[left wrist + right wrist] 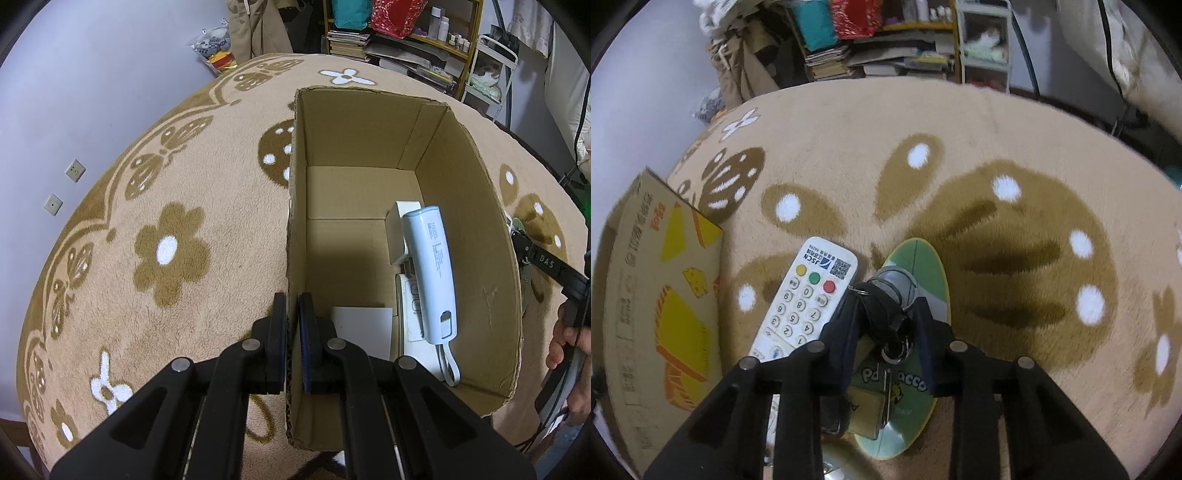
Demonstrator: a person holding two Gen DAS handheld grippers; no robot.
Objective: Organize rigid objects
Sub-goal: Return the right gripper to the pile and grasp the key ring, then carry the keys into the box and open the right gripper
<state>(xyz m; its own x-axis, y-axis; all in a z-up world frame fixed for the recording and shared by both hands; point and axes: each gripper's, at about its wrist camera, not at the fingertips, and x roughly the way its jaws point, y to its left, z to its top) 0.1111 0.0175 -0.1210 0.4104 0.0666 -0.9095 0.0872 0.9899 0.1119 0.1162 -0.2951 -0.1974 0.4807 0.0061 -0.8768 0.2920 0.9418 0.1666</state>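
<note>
My left gripper (293, 314) is shut on the left wall of an open cardboard box (295, 206) on the patterned rug. Inside the box lie a light blue power bank (432, 273), a white charger (400, 232), a white remote (413, 325) under them and a white card (362, 328). My right gripper (886, 299) straddles a dark key bunch with a grey cylinder fob (897, 288); its fingers (846, 325) are close on both sides of it. The keys lie on a green oval board (919, 258). A white JSCN remote (805, 299) lies just left of it.
The box's printed outer wall (665, 295) stands left of the right gripper. The right gripper (546, 266) and the hand show beyond the box's right wall. Shelves with books and bags (388, 33) stand behind the rug. A padlock (866, 413) lies under the right gripper.
</note>
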